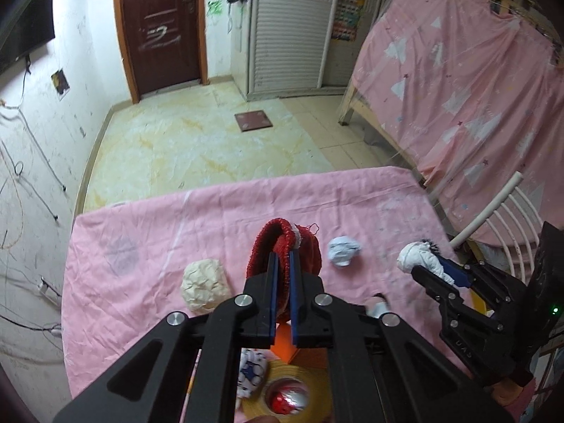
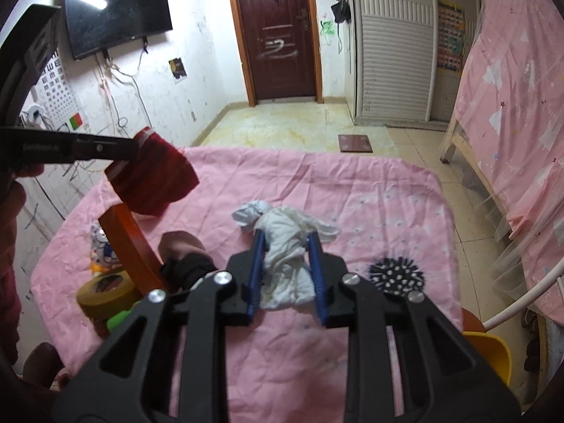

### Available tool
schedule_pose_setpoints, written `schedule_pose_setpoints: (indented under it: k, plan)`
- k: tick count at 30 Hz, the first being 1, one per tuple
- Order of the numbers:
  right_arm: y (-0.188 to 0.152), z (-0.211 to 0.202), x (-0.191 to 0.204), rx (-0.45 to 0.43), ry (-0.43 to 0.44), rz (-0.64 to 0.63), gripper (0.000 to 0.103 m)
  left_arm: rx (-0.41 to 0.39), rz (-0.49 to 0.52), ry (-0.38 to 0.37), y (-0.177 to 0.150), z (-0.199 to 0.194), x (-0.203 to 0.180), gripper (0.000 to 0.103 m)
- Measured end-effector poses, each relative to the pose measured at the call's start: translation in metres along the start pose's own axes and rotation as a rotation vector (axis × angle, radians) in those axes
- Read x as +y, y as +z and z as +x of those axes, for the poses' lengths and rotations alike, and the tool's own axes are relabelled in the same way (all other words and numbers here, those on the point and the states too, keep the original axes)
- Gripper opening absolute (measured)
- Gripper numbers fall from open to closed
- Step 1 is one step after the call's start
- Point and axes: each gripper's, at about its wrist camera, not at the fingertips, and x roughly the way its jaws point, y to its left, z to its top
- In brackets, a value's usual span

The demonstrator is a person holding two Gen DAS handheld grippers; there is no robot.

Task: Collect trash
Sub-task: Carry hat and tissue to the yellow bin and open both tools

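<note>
My left gripper (image 1: 284, 259) is shut on a red knitted cloth (image 1: 282, 243) and holds it above the pink-covered table (image 1: 141, 246); it also shows in the right wrist view (image 2: 155, 179). My right gripper (image 2: 286, 238) is shut on a white crumpled cloth (image 2: 287, 246), also seen in the left wrist view (image 1: 419, 257). A cream paper ball (image 1: 205, 285) and a pale blue-white paper ball (image 1: 343, 250) lie on the table. In the right wrist view the blue-white ball (image 2: 246, 215) lies just beyond the white cloth.
A yellow tape roll (image 2: 105, 294), an orange stand (image 2: 130, 243), a patterned wad (image 1: 252, 375) and a black spotted item (image 2: 396, 275) sit on the table. A yellow bin (image 2: 490, 356) and a white chair (image 1: 500, 215) stand at the right. A pink-draped bed (image 1: 458, 70) is beyond.
</note>
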Motion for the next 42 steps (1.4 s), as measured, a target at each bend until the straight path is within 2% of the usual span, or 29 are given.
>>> schedule_pose_setpoints:
  k: [9,20,30,42]
  plan:
    - [-0.012,-0.039,-0.03,-0.062,-0.032,0.05,0.023,-0.045,0.086,-0.042,0.002,-0.03,-0.054,0.0]
    - [-0.039,-0.1,-0.089,-0.137,-0.121,0.136,0.023,-0.054,0.235,-0.137,-0.01,-0.042,-0.157,0.0]
    - [-0.081,-0.135,-0.152,-0.167,-0.182,0.247,0.023,-0.006,0.344,-0.206,-0.032,-0.025,-0.25,0.0]
    - [-0.12,-0.148,-0.2,-0.18,-0.2,0.349,0.023,0.06,0.386,-0.231,-0.052,0.005,-0.324,0.0]
